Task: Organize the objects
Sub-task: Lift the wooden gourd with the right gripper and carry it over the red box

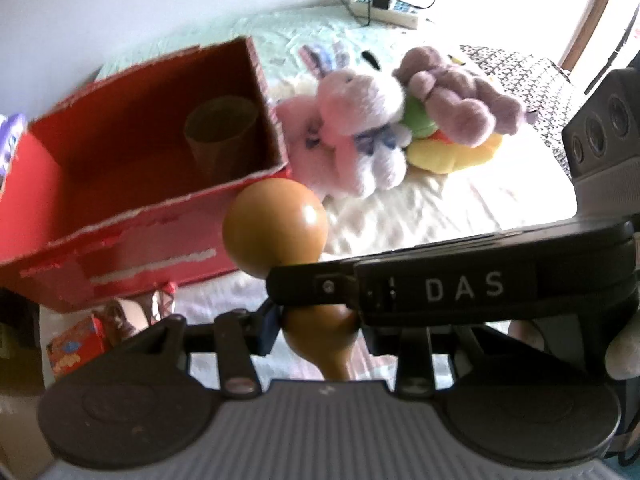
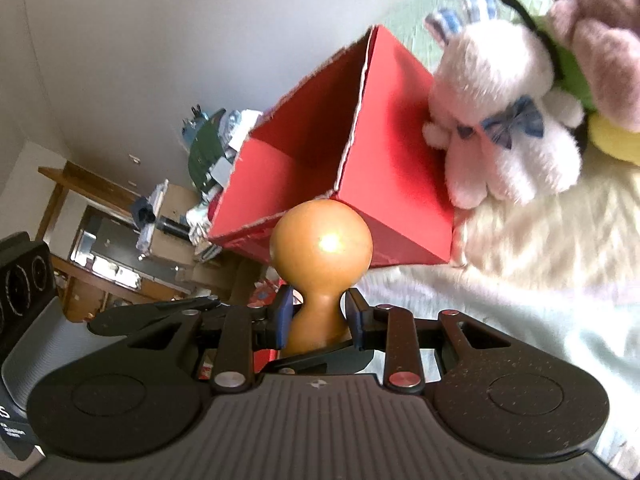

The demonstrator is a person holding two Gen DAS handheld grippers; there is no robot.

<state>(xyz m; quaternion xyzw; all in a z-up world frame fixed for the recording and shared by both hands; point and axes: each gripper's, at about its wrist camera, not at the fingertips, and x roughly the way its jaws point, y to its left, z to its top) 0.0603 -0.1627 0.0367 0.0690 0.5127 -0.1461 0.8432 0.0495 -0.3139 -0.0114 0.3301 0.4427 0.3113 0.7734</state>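
Two tools clamp one glossy orange-brown wooden gourd-shaped piece (image 2: 320, 240): the right tool (image 2: 316, 320) pinches its narrow neck between blue pads, and the left tool (image 1: 316, 312) grips lower on the same piece. It hangs just before the open red cardboard box (image 1: 132, 236) on the bed (image 1: 440, 208), which holds a brown cup (image 1: 220, 132), with plush toys (image 1: 360, 120) beside the box.

You are working over a bed spread (image 1: 432, 208) in pale mint and cream, washed bright by daylight. Behind it stands a plain white wall (image 1: 160, 4). At the far edge lies a white power strip (image 1: 390, 8) with black cables looping off it, and a black-and-white patterned cloth (image 1: 516, 68) covers the bed's right side. In your right wrist view a wooden shelf unit (image 2: 92, 240) stands low on the left.
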